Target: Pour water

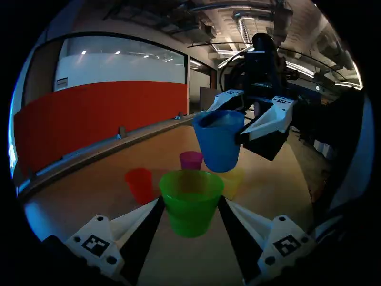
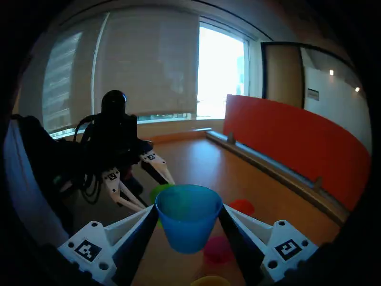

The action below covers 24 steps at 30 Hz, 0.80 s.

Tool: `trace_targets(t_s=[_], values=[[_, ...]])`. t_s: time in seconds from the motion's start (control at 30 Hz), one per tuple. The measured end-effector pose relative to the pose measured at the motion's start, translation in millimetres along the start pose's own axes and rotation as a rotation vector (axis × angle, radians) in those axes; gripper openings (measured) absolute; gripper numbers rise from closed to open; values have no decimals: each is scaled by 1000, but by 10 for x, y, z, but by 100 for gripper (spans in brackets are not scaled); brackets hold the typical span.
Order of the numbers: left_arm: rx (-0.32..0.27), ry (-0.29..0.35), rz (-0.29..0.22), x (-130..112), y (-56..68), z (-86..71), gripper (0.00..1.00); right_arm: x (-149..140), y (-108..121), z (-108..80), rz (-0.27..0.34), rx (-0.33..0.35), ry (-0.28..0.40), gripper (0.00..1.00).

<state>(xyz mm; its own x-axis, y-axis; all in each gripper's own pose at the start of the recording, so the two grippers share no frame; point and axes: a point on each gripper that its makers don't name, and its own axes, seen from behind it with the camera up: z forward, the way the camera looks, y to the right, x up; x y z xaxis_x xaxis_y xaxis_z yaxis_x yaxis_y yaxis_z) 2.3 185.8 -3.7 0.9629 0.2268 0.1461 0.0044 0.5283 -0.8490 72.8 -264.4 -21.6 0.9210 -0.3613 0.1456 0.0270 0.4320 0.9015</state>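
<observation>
**Friend:** What's nearest you?

**Me:** My left gripper is clenched on the green cup, one finger pressing each side. The cup is upright with its mouth open. I take that as my receiver.

**Friend:** And just past it?

**Me:** Three loose cups stand on the table. A red cup is left of the green one, a yellow cup is right of it, and a magenta cup is behind. I want no drips landing in those.

**Friend:** Where's the pourer?

**Me:** Farther out and higher. My right gripper grasps the blue cup across its upper wall. It's lifted off the table, roughly upright and apart from the green rim. I can't tell from either view whether there's water in it.

**Friend:** So how do you pour well?

**Me:** As I judge it, I should first bring the blue lip over the middle of the green mouth, close above it. Then I roll my right wrist slowly so the stream starts thin. My left hand has to stay level and quiet, because a tilted receiver spills. I'd squeeze no harder than needed, since these plastic walls probably flex and could pop from the fingers.

**Friend:** Anything beyond?

**Me:** The red partition runs along the table's far edge, well apart from the work.
</observation>
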Motion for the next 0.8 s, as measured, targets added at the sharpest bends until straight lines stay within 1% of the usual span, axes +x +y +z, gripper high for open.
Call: trace_targets(t_s=[0.3, 0.6, 0.8], values=[[-18, -71, 7, -239, 52, 56, 82, -401, -158, 58, -11, 32, -84, 91], [-42, -141, 9, -466, 112, 84, 82, -705, -349, 140, -6, 79, -143, 91], [-59, -180, 20, -579, 149, 90, 82, -884, -425, 180, -26, 97, -183, 91]])
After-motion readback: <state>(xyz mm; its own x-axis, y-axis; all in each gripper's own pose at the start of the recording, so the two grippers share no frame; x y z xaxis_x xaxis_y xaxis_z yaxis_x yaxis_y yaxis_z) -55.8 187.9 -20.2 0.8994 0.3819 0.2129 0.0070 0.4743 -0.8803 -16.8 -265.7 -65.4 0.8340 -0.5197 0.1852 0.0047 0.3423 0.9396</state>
